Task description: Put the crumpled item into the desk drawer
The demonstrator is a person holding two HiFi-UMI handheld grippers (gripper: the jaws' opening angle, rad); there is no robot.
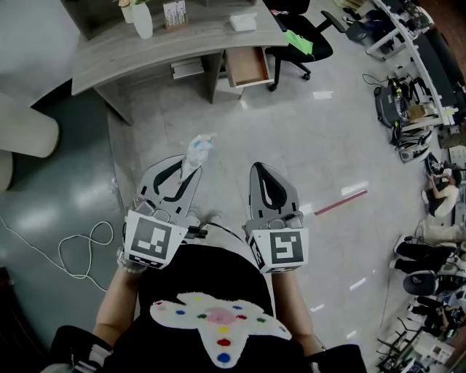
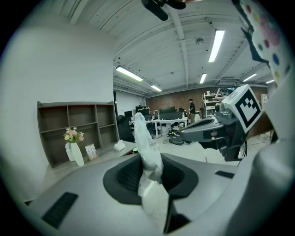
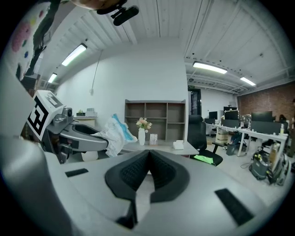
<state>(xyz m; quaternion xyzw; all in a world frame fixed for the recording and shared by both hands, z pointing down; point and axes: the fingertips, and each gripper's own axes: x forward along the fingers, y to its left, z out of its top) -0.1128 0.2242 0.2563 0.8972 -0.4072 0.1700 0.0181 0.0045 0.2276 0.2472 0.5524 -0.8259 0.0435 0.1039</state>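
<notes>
My left gripper [image 1: 188, 173] is shut on a crumpled white plastic wrapper [image 1: 198, 149] with a bit of blue on it. The crumpled wrapper [image 2: 148, 159] sticks up from between the pads in the left gripper view, and shows as a white bundle [image 3: 113, 133] at the left gripper's tip in the right gripper view. My right gripper [image 1: 263, 173] is held beside it, jaws closed together with nothing between them. The grey curved desk [image 1: 116, 55] stands ahead across the floor, its wooden drawer [image 1: 247, 67] pulled open.
On the desk stand a white vase with flowers [image 1: 140, 16], a small framed card [image 1: 175, 13] and a tissue box [image 1: 243, 22]. A black office chair [image 1: 306, 36] sits right of the drawer. A white cable [image 1: 80, 251] lies on the floor at left; a red stick [image 1: 341, 201] lies at right.
</notes>
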